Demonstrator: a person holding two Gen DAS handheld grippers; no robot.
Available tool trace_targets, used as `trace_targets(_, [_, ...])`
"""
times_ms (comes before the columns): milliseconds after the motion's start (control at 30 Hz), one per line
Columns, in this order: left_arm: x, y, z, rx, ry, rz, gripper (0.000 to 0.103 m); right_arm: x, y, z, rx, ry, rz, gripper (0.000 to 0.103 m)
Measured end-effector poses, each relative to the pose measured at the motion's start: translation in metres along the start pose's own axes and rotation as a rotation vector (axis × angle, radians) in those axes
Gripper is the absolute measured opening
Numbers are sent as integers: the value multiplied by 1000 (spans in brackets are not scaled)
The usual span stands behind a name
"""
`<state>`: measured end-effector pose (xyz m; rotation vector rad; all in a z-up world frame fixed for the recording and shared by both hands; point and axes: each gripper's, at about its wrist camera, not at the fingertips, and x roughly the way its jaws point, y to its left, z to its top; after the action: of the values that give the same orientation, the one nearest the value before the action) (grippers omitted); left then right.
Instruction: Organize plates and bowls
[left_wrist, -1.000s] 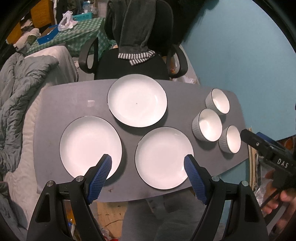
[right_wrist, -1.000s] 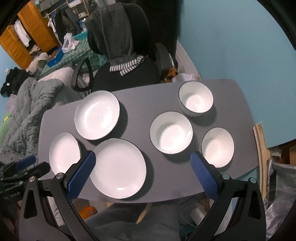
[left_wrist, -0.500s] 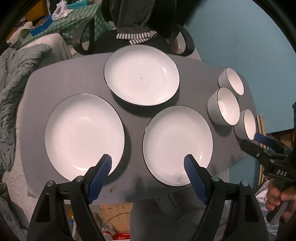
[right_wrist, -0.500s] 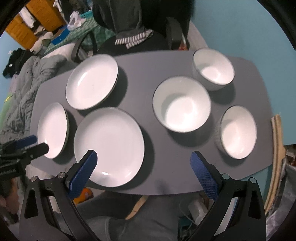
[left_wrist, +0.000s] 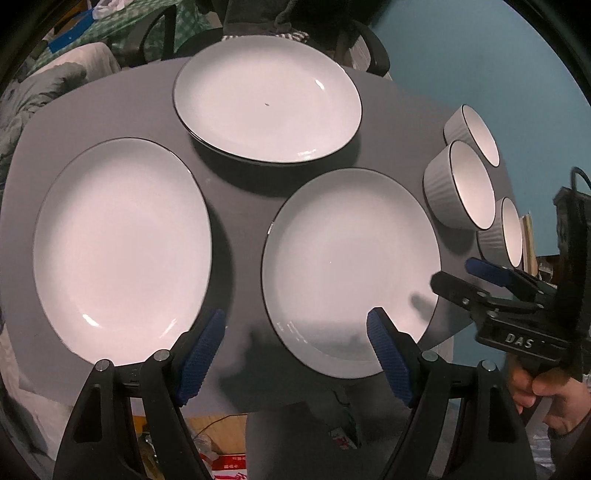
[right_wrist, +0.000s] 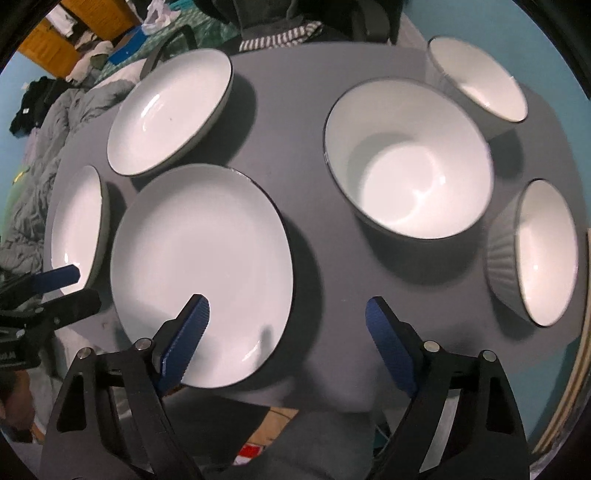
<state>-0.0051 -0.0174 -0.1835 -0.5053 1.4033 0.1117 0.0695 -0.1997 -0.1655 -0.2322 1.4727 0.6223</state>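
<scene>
Left wrist view showed the left tongs (left_wrist: 295, 354) spread open, empty, over the grey bench (left_wrist: 236, 206) — one plate (left_wrist: 122, 251) beyond each pad. The right tongs (right_wrist: 288, 339) had just been narrowing, nothing between them — three bowls (right_wrist: 410, 158) beyond, toward their right.

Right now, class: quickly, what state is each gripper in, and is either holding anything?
Left gripper: open, holding nothing, above the grey table.
Right gripper: open, jaws just been closing, nothing gripped; one finger over the nearest white dark-rimmed plate.
</scene>
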Motion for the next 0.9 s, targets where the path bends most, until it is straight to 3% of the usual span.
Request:
trace_targets(167, [11, -4, -3, 30, 8, 36, 74, 11, -10, 1, 3, 16, 21, 78])
trace_targets(500, [30, -3, 2, 24, 21, 41, 67, 19, -23, 1, 9, 72, 89, 41])
trace_targets(600, [33, 4, 7, -12, 30, 26, 58, 19, -25, 1, 6, 83, 107, 31])
trace_targets(767, [37, 15, 9, -69, 28, 12, 40, 17, -27, 3, -16, 83, 111, 30])
trace_targets(900, [41, 20, 11, -97, 31, 2, 34, 16, -31, 5, -30, 85, 105, 30])
